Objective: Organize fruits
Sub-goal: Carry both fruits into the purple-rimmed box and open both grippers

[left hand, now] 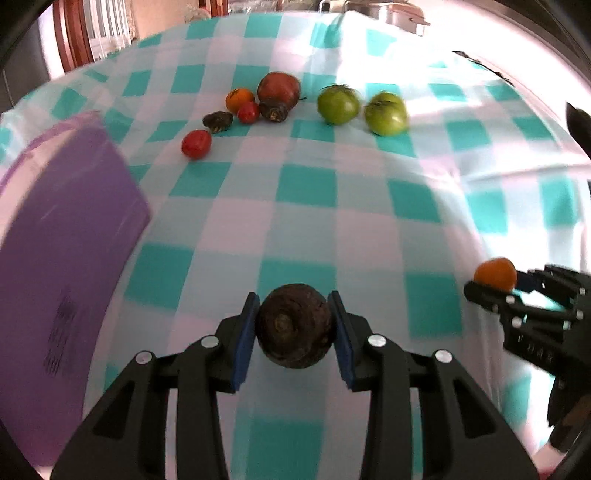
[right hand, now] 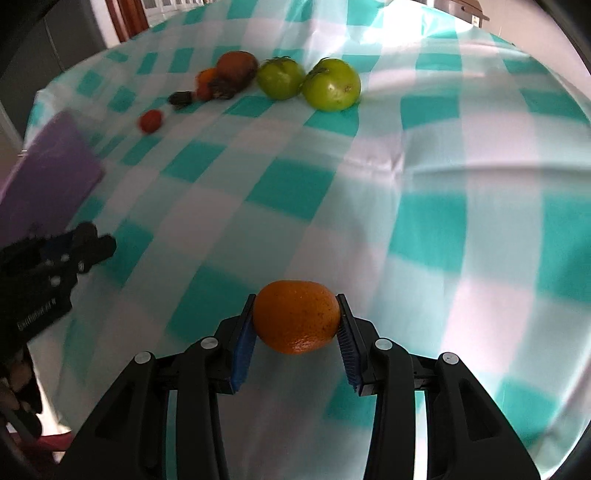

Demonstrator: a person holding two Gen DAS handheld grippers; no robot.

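My left gripper is shut on a dark brown round fruit and holds it above the checked cloth. My right gripper is shut on an orange; it also shows at the right of the left wrist view. Far across the cloth lie two green tomatoes, a large red-brown fruit, a small orange fruit, two small red tomatoes and two dark shrivelled fruits.
A purple board lies on the left of the teal and white checked tablecloth. A metal pot stands beyond the far edge. The left gripper shows at the left of the right wrist view.
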